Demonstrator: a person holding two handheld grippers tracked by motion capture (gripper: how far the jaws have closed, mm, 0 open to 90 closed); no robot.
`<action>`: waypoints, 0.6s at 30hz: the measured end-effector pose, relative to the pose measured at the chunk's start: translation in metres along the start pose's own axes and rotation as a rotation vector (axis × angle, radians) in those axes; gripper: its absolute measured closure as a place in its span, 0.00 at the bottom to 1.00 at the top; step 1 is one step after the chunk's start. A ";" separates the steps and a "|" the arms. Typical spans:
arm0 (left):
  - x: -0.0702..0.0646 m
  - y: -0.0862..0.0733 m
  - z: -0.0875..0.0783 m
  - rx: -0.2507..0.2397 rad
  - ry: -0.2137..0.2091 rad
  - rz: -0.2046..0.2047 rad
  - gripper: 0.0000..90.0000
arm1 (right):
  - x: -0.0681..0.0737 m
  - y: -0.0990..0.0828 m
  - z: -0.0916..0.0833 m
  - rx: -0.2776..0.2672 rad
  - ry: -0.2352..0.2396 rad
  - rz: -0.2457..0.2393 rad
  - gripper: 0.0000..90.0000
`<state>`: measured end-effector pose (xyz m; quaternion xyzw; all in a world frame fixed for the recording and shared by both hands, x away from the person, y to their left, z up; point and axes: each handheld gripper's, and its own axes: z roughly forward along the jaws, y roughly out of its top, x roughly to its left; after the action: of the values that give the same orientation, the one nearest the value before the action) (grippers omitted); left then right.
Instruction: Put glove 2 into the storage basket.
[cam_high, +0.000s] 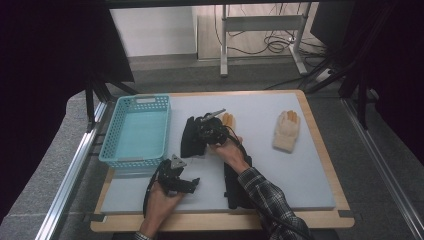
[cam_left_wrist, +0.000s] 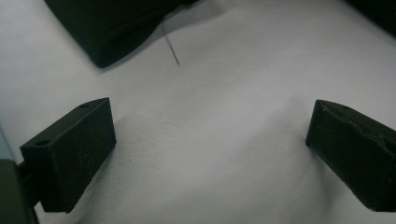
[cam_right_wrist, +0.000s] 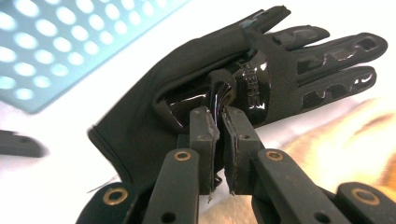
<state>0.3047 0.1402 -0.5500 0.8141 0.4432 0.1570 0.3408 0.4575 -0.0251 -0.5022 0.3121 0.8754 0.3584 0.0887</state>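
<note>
We are viewing the right gripper (cam_right_wrist: 217, 122) with its jaws drawn nearly together on a fold of the black glove (cam_right_wrist: 196, 88), pinching the glossy patch on the glove's back. In the high view the same right gripper (cam_high: 212, 131) is working near the middle of the table (cam_high: 300, 185), with that black glove (cam_high: 190, 137) lying flat on the grey mat just right of the blue basket (cam_high: 136, 131). We are judging the glove to be light, soft and limp: it is creasing under the pads, so it will likely be sagging and swinging once it is raised. The shiny trim looks smooth and may be slipping between the pads, whereas the matte fabric at the cuff or the palm edge should be offering a surer hold; a deep pinch taking a full fold is what we are recommending. The left gripper (cam_high: 175, 177) is resting near the front edge of the table with its jaws standing wide apart over bare mat (cam_left_wrist: 210, 140), holding nothing. A second dark item, possibly the matching glove (cam_high: 235, 187), is lying partly hidden under the right forearm, and a pale glove (cam_high: 286, 131) is lying well apart to the right.
</note>
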 end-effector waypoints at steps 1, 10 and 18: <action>0.000 0.000 0.000 0.001 0.001 0.002 0.02 | 0.000 0.001 -0.005 -0.007 0.004 -0.004 0.91; 0.000 0.000 0.000 0.002 0.000 0.003 0.02 | -0.005 0.004 -0.065 -0.069 -0.002 -0.005 0.91; 0.000 0.000 0.000 0.000 0.001 0.003 0.02 | -0.024 -0.018 -0.127 -0.102 -0.041 0.023 0.91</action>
<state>0.3047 0.1402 -0.5499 0.8146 0.4423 0.1579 0.3404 0.4196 -0.1222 -0.4243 0.3246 0.8503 0.3971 0.1181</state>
